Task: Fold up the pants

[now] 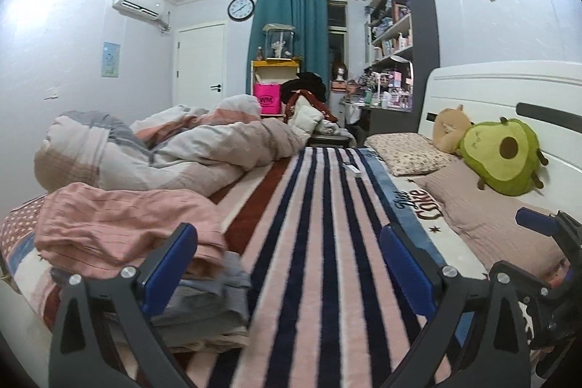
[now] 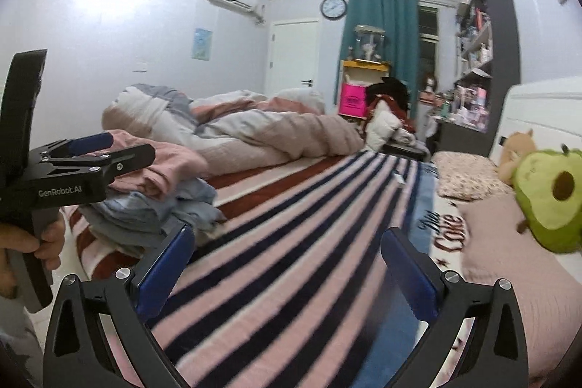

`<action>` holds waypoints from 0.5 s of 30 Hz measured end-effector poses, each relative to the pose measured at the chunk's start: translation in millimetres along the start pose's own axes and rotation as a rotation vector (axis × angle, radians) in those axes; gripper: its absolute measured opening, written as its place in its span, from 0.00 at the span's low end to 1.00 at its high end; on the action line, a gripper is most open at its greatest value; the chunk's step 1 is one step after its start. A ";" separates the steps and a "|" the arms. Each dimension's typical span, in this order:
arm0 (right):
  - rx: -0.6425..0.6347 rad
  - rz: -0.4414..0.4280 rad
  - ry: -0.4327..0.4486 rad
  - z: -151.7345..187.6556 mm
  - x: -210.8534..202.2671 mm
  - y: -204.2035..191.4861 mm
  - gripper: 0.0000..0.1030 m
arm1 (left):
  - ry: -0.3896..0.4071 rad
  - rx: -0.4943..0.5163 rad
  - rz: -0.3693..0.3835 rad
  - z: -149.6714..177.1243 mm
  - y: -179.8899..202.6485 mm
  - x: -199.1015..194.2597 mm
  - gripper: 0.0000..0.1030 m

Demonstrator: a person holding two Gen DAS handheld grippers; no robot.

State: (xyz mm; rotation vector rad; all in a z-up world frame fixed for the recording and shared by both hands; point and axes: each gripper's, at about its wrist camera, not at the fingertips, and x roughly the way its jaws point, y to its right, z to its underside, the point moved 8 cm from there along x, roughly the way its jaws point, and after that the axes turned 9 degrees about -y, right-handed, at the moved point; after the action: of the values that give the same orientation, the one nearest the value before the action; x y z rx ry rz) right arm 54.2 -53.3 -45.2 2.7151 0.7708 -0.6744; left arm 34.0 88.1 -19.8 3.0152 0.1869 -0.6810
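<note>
A pile of folded clothes lies on the striped blanket (image 1: pixel 320 242) at the left. Its top piece is a pink, thin-striped garment (image 1: pixel 120 224), with grey-blue pieces (image 1: pixel 207 300) under it. My left gripper (image 1: pixel 287 260) stands open over the blanket, its left finger beside the pile and nothing between its jaws. In the right wrist view the same pile (image 2: pixel 160 184) sits at the left, with the left gripper (image 2: pixel 120 148) hovering at it in a person's hand (image 2: pixel 47 242). My right gripper (image 2: pixel 287 250) is open and empty above the blanket (image 2: pixel 291 242).
A rumpled quilt (image 1: pixel 182 148) is heaped at the back left. A floral pillow (image 1: pixel 411 151), a brown plush (image 1: pixel 451 130) and a green avocado plush (image 1: pixel 502 155) lie by the white headboard (image 1: pixel 509 86). A small white object (image 1: pixel 352 168) rests on the blanket.
</note>
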 end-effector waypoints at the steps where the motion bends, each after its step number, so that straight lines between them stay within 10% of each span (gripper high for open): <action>1: 0.008 0.006 -0.005 2.9 -3.1 5.8 0.99 | -0.004 0.007 0.005 0.5 6.5 0.9 0.97; 15: 0.075 0.047 -0.001 21.2 -25.8 45.2 0.99 | -0.030 0.035 0.036 5.4 42.4 4.5 0.97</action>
State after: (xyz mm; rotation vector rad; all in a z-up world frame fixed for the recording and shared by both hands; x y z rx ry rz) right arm 51.7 -109.4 -46.3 2.7911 0.6921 -0.7074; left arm 41.2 46.1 -25.8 3.0309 0.1201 -0.7331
